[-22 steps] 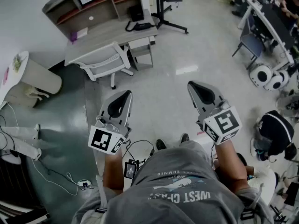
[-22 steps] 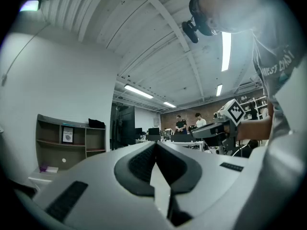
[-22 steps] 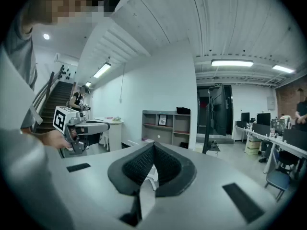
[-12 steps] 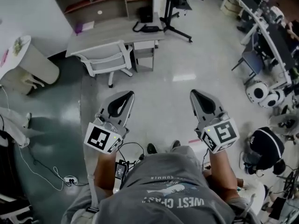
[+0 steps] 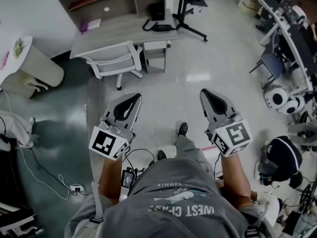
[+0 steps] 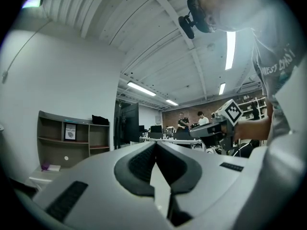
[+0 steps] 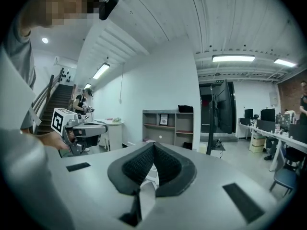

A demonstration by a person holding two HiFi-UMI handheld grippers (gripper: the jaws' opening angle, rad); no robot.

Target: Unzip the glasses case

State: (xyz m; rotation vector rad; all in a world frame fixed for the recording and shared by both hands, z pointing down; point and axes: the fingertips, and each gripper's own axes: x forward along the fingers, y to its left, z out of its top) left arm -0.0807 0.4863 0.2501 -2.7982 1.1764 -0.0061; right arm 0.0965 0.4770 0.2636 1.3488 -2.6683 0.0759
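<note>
The person (image 5: 183,202) stood on a glossy floor (image 5: 208,58) with both grippers held out, well apart. The left gripper (image 5: 133,97) had its jaws pressed together on nothing, as did the right gripper (image 5: 204,92). The glasses case showed in no view. A desk (image 5: 124,31) and a white chair (image 5: 116,63) stood ahead.

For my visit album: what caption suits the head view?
Shut and empty, the left gripper and right gripper hang above the floor near a desk.

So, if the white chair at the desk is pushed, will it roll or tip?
The chair would probably roll: it seems to stand on a wheeled base on a smooth, shiny floor. Its thin open frame suggests it is light.
</note>
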